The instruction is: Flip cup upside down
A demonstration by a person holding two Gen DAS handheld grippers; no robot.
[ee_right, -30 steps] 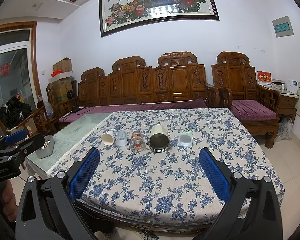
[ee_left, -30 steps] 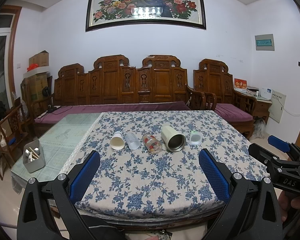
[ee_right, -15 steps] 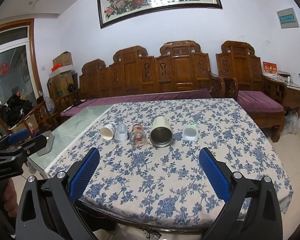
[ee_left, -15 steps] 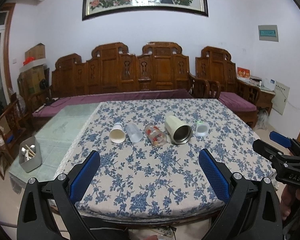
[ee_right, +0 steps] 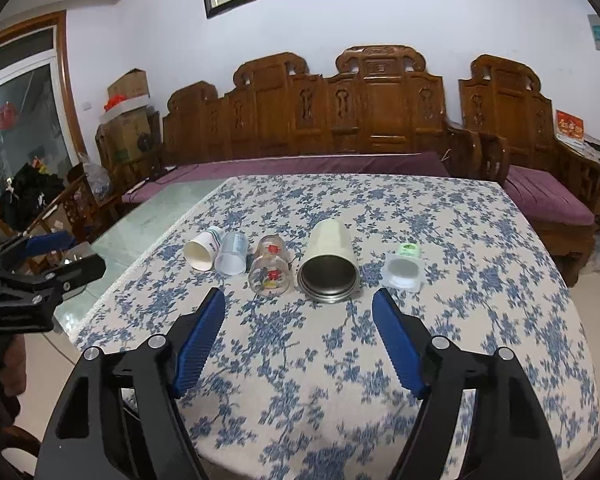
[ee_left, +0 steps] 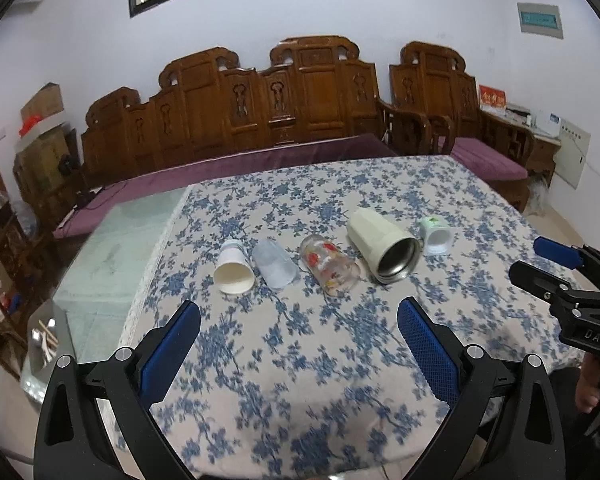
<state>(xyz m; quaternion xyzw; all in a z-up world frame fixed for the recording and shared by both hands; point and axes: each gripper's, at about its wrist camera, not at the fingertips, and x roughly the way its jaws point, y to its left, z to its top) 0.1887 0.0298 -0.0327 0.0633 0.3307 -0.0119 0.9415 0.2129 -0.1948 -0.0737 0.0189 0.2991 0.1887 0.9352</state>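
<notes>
Several cups lie on their sides in a row on the flowered tablecloth (ee_left: 300,360), mouths toward me: a white paper cup (ee_left: 233,273), a clear plastic cup (ee_left: 275,266), a glass with red print (ee_left: 329,270), a cream steel-lined tumbler (ee_left: 383,245) and a small white cup with a green base (ee_left: 434,235). The same row shows in the right wrist view, from the paper cup (ee_right: 202,249) through the tumbler (ee_right: 329,267) to the small cup (ee_right: 404,268). My left gripper (ee_left: 298,344) is open and empty, short of the row. My right gripper (ee_right: 298,334) is open and empty, in front of the glass (ee_right: 271,270) and tumbler.
A carved wooden bench (ee_right: 340,120) with purple cushions stands behind the table. Bare glass tabletop (ee_left: 116,248) lies left of the cloth, with a metal utensil holder (ee_left: 46,340) at its near corner. Boxes and clutter (ee_right: 28,192) fill the left side of the room.
Both grippers have moved forward over the table toward the row of cups and tilted down. The right jaws have narrowed somewhat. The cups have not moved.
</notes>
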